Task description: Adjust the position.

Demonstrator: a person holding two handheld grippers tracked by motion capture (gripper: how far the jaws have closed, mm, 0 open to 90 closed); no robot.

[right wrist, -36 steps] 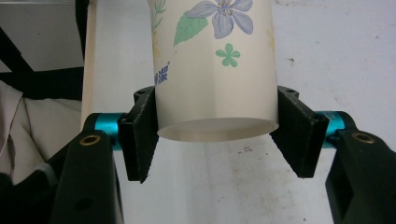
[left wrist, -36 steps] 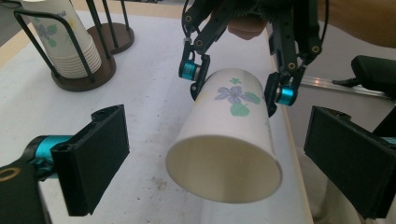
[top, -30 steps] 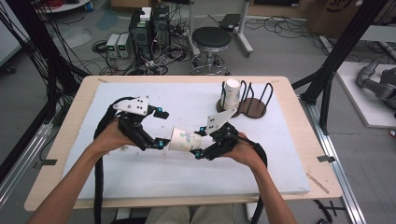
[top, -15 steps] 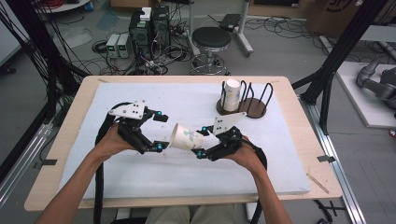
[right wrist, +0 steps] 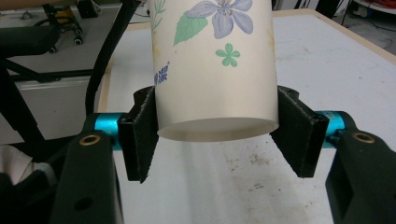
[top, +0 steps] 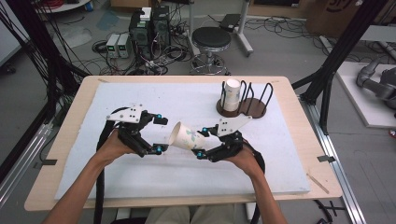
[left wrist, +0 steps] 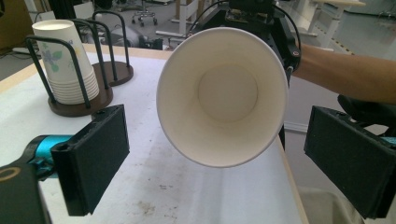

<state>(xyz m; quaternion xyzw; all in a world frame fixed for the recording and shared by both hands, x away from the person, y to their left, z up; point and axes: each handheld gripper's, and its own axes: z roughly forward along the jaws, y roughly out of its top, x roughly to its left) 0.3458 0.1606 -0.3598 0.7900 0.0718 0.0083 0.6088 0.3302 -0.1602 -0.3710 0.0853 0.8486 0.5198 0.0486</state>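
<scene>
paper cup (top: 187,137) clamped by its base in right gripper (top: 202,143); left gripper (top: 160,133) spread wide, touching nothing.

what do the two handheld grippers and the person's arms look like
Both the left gripper and right gripper are black, angular frames with flat rectangular black pads, turquoise metal fittings and brass-ringed holes. Each carries a grey three-cornered plate on top and trails a thick black cable. The forearms are bare, with no sleeves.

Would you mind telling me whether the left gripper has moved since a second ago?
Yes. The left gripper has slid slightly toward the table's near edge, away from the cup rack.
</scene>
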